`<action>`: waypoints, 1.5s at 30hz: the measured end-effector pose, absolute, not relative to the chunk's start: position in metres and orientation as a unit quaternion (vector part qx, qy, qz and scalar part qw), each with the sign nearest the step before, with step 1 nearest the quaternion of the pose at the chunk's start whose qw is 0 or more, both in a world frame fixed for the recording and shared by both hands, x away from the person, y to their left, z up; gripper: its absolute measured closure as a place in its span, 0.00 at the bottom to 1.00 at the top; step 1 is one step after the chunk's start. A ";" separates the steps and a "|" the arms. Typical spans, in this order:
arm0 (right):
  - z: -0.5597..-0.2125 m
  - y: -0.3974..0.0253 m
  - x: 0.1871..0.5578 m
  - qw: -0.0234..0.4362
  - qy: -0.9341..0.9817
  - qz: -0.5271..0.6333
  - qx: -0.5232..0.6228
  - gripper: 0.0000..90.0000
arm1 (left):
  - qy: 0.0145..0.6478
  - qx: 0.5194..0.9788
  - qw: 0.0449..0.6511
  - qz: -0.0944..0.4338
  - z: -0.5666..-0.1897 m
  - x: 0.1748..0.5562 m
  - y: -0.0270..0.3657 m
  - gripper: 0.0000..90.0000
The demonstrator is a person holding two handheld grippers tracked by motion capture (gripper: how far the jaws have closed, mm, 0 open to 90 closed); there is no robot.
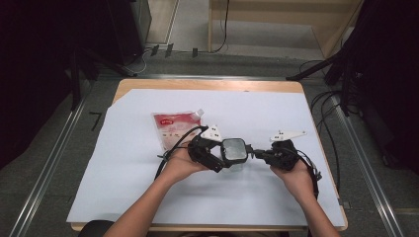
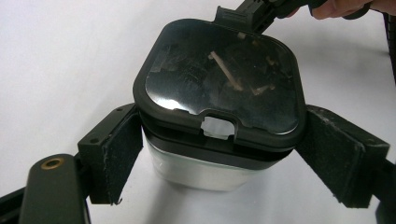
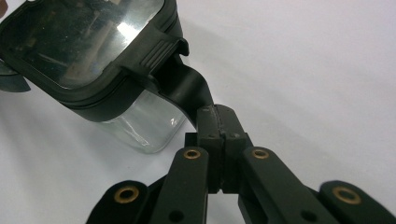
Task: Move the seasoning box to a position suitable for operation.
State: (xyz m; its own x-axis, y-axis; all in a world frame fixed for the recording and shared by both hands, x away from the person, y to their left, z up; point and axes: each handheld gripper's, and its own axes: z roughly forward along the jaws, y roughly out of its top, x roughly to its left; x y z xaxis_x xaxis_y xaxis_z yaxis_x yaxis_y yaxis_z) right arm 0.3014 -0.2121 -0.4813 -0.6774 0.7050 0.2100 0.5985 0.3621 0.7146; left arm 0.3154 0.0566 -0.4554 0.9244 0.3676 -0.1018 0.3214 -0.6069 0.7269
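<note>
Glass jar point(image 1: 234, 153) stands mid-table on the white sheet point(image 1: 128, 187), right of a red pouch point(image 1: 174, 127), between my left gripper point(image 1: 221, 159) and right gripper point(image 1: 255, 153). In the left gripper view my pads point(image 2: 120, 149) clamp the jar's body under the lid point(image 2: 219, 79). In the right gripper view my jaws are pinched on the latch tab point(image 3: 187, 86). I should hold the jar firm and lift the tab straight, gently.
</note>
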 end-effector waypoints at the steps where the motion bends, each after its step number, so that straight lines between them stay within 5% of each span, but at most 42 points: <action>1: -0.481 -0.212 0.301 0.067 0.823 0.402 0.396 1.00 | 0.192 0.897 0.398 0.029 -0.455 0.315 0.057 0.19; 38: -0.479 -0.210 0.301 0.070 0.821 0.405 0.397 1.00 | 0.168 0.905 0.388 0.044 -0.438 0.313 0.045 0.20; 39: -0.479 -0.210 0.301 0.068 0.820 0.407 0.396 1.00 | 0.168 0.897 0.407 0.024 -0.434 0.314 0.046 0.22; 41: -0.478 -0.210 0.300 0.069 0.822 0.405 0.394 1.00 | 0.174 0.879 0.444 -0.002 -0.429 0.315 0.050 0.53; 45: -0.477 -0.206 0.299 0.067 0.825 0.406 0.388 1.00 | 0.158 0.890 0.428 0.004 -0.424 0.313 0.044 0.51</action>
